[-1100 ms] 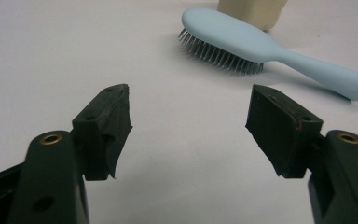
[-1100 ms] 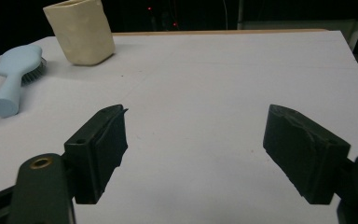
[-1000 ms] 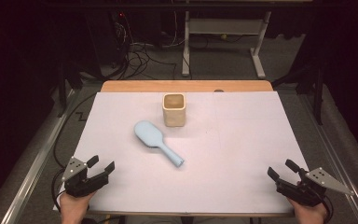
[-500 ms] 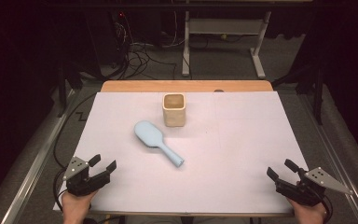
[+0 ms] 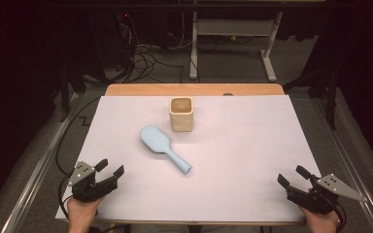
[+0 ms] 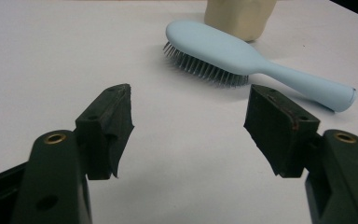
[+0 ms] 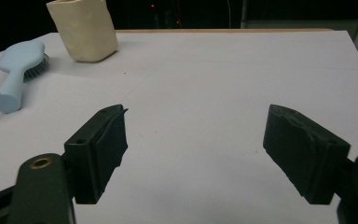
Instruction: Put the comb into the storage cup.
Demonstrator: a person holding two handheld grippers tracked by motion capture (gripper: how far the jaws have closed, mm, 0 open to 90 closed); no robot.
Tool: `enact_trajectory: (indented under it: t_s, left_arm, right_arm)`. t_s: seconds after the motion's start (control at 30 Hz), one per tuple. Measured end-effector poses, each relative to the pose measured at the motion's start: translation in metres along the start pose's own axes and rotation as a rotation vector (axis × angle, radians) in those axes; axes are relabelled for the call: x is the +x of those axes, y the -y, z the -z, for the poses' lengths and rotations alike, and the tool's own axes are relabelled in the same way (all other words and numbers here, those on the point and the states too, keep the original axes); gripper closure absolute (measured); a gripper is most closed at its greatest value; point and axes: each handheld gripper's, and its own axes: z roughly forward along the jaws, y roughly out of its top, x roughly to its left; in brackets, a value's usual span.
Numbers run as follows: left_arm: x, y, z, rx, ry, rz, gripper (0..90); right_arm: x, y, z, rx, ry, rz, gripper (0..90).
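A pale blue plastic hairbrush [image 5: 162,147] lies bristles-down near the middle of the white-covered table [image 5: 252,160], its oval head toward ten o'clock and its handle tip toward four o'clock. Just beyond the head, at about one o'clock from it, stands an upright cream square-sided cup [image 5: 181,114], close to the brush but, as far as the high view shows, apart from it.

The left gripper [image 5: 110,167] rests at the table's seven o'clock corner, held in the person's left hand [image 5: 81,209]; its jaws stand apart with nothing between them, aimed toward the brush, which sits well off at its one o'clock. The right gripper [image 5: 292,176] rests at the five o'clock corner, jaws likewise spread wide and empty, the brush far away at its ten o'clock.
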Motion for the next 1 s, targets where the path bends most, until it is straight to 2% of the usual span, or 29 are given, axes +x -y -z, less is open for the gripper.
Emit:
enact_trajectory:
  t_s: [0.2, 1.0]
  left_arm:
    - [-0.004, -0.002, -0.002, 0.003, 0.001, -0.012, 32.4]
    - [-0.019, -0.010, -0.014, -0.015, 0.059, -0.025, 32.7]
  right_arm:
    - [0.000, 0.000, 0.000, 0.000, 0.000, 0.003, 22.0]
    - [0.001, 0.000, -0.001, -0.001, -0.003, 0.005, 21.9]
